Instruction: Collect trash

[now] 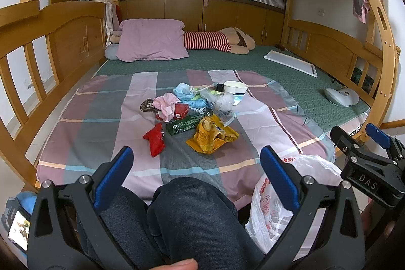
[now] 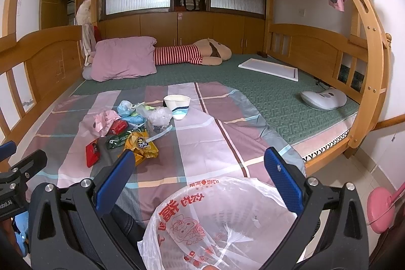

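Lying in a loose heap near the middle of the striped bedsheet (image 1: 101,123), toward its far edge, the trash is being left untouched by both tools. A yellow snack bag (image 1: 211,134) is being seen nearest the front edge, with a red wrapper (image 1: 155,139) to its left, a dark green packet (image 1: 186,125) just behind both, and a red box (image 1: 181,111) half covered by crumpled pink paper (image 1: 165,104). Clear and blue plastic scraps (image 1: 224,103) are being piled behind these, and a white paper bowl (image 1: 236,90) is standing upright at the far side of the heap. The left gripper (image 1: 196,168) is being held spread wide and empty above a denim-clad knee (image 1: 189,214), short of the heap. The right gripper (image 2: 200,176) is likewise being held spread and empty, over the open mouth of a white plastic bag (image 2: 217,222) with red print, which is being kept off the front edge of the bed. A pink pillow (image 1: 152,41) and a plush toy (image 1: 217,39) in red stripes are lying at the far end of the green mattress (image 1: 291,77).
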Demonstrator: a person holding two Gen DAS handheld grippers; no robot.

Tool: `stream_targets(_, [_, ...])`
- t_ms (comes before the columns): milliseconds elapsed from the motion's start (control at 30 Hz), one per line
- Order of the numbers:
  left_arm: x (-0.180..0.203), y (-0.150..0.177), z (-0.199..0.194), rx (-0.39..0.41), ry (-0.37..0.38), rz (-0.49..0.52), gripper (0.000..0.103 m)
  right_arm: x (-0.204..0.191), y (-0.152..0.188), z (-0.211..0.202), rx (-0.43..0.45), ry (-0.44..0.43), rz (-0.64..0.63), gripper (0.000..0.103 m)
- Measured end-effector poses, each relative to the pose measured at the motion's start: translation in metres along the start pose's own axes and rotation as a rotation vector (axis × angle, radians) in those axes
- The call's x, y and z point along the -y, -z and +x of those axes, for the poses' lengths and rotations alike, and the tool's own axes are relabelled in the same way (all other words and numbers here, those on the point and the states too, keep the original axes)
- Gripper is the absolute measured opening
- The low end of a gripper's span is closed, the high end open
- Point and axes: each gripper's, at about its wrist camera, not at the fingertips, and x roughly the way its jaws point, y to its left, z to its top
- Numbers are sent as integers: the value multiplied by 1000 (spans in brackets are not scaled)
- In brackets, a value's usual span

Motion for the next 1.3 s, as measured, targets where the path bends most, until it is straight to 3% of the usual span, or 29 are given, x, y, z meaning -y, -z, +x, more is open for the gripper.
stream_targets(1300, [2,1,6,-9,8,6,100,2,1,2,0,10,4,100])
